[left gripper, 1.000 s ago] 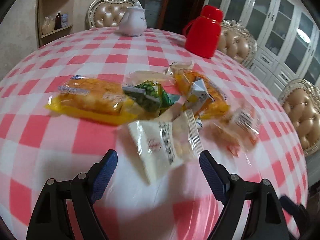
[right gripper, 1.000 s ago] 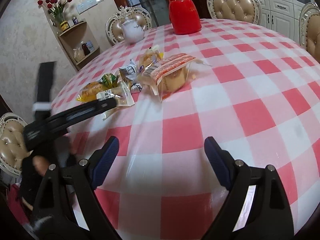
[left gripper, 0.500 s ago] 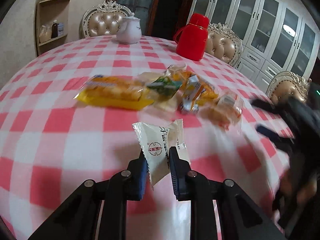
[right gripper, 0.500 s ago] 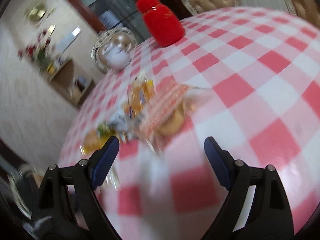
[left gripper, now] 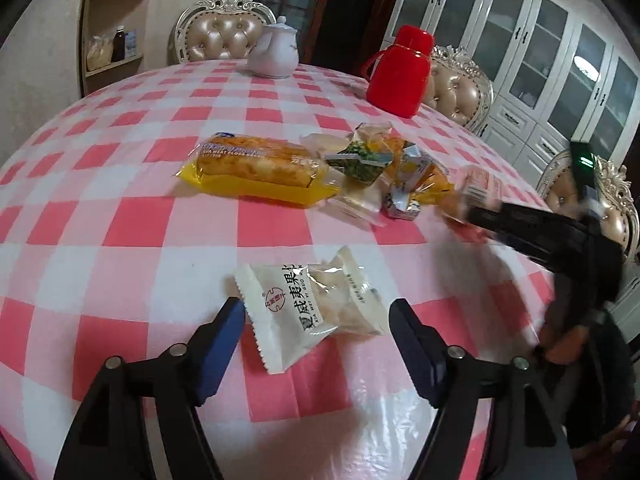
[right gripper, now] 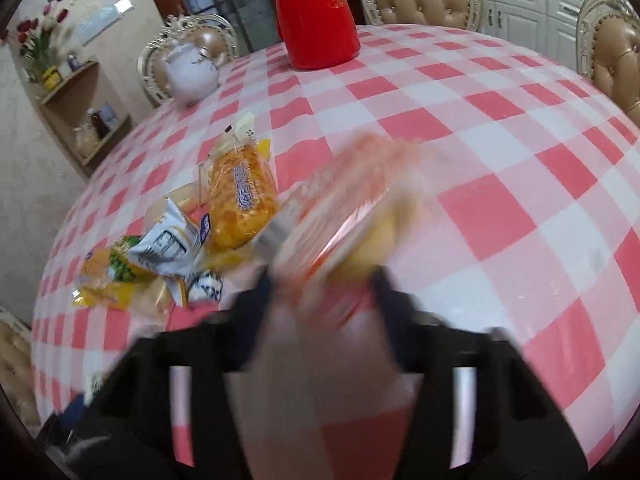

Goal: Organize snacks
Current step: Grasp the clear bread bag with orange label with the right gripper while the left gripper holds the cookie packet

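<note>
Pink-and-white checked cloth covers the round tabletop [left gripper: 132, 224], and the snacks lie on it in two groups. Nearest the left claw [left gripper: 316, 344] a white packet with red Chinese print [left gripper: 308, 308] rests flat on the cloth, set apart from the others. It lies between the blue pads, which stand off from both of its edges; the jaws are opening and nothing is gripped.

Farther back sits the main heap: a long yellow-wrapped bread [left gripper: 256, 168] on the left, a green packet [left gripper: 360, 160] leaning on its right end, a small silvery-blue packet [left gripper: 404, 204] in front, and an orange bread in clear wrap [right gripper: 244, 196] behind them.

Seen from the left wrist, the right claw [right gripper: 324, 280] reaches in from the right toward the heap's right edge. In its own view the jaws are closing around a clear pack with a red-striped label and a pale yellow cake inside [right gripper: 356, 208]. The pack is heavily blurred, and so are the fingers [right gripper: 256, 296]; they appear to press on its near end, though contact cannot be told with certainty.

At the far side of the tabletop stand a red thermos jug [left gripper: 400, 72] and a white teapot [left gripper: 276, 56], well apart from the snacks. Padded chairs [left gripper: 220, 32] ring the tabletop.
</note>
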